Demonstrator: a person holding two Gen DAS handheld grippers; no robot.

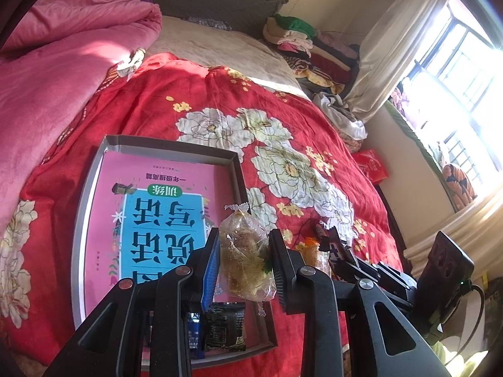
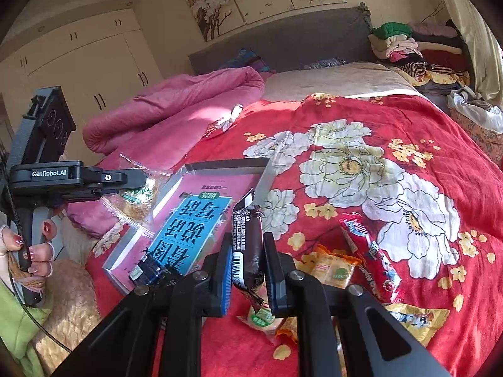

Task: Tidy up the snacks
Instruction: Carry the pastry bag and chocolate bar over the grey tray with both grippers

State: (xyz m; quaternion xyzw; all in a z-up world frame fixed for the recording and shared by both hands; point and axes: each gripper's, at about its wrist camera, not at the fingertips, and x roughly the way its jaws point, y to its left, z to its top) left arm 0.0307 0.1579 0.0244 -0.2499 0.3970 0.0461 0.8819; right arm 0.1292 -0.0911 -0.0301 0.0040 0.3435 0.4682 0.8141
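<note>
Grippers both grip snacks: our left gripper (image 1: 243,262) clamps a clear-wrapped pastry (image 1: 243,251), our right gripper (image 2: 246,262) a dark wrapped bar (image 2: 248,245). Tray (image 1: 78,220) sits at ten o'clock of the pastry.

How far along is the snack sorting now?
Done: two dark packets lie in the box. In hand: left tongs grip a clear bag, right tongs a dark bar. Left: a red packet and yellow packets on the bedspread.

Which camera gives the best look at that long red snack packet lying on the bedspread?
The right wrist view: the long red snack packet lies in full sight on the red floral bedspread, beside the right gripper. The left wrist view does not show it clearly; gripper parts block that area.
</note>
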